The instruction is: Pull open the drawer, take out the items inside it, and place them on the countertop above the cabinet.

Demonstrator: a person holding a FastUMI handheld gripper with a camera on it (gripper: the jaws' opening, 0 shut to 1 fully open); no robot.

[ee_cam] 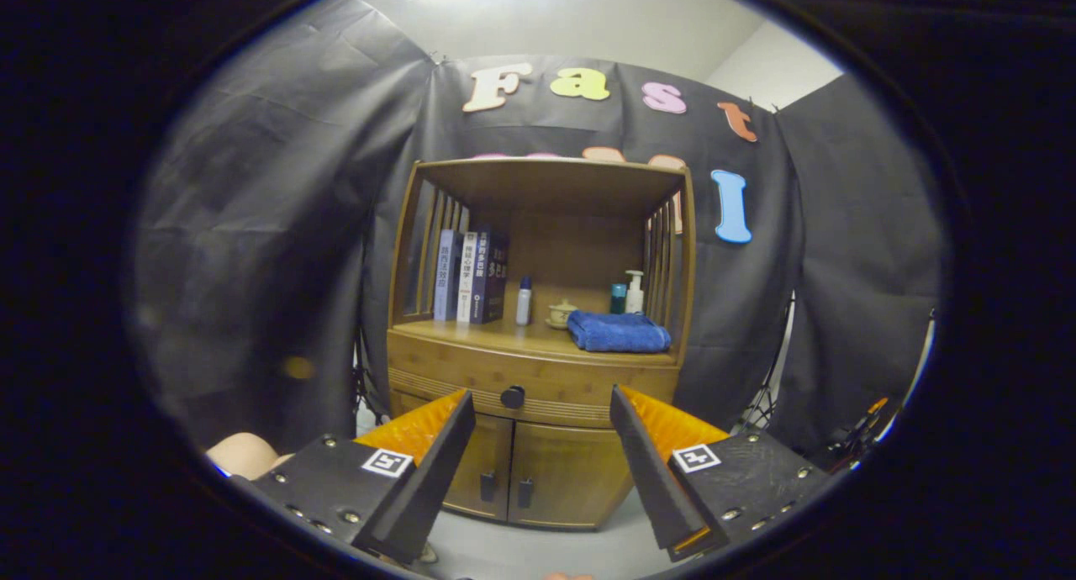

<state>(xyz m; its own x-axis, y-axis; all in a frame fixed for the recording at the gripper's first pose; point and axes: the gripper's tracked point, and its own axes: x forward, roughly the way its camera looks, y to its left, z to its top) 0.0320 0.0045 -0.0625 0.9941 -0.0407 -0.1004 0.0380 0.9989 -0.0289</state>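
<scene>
Against the booth's black cloth wall stands the wooden cabinet (538,345), well beyond the gripper (542,412), whose fingers are spread wide with nothing between them. Across the cabinet's front, under its countertop (504,332), the drawer (471,378) sits closed, its dark round knob (513,397) showing between the fingertips. Below the drawer are two closed doors (538,471). On the countertop stand books (468,277) at one side, a folded blue towel (618,331) at the other, and small bottles (524,301) and a cup (561,313) between.

Staged recording booth: black cloth walls (277,227) hang behind a wooden cabinet (530,378); books (469,276) and toiletry bottles (634,292) stand on its countertop.
</scene>
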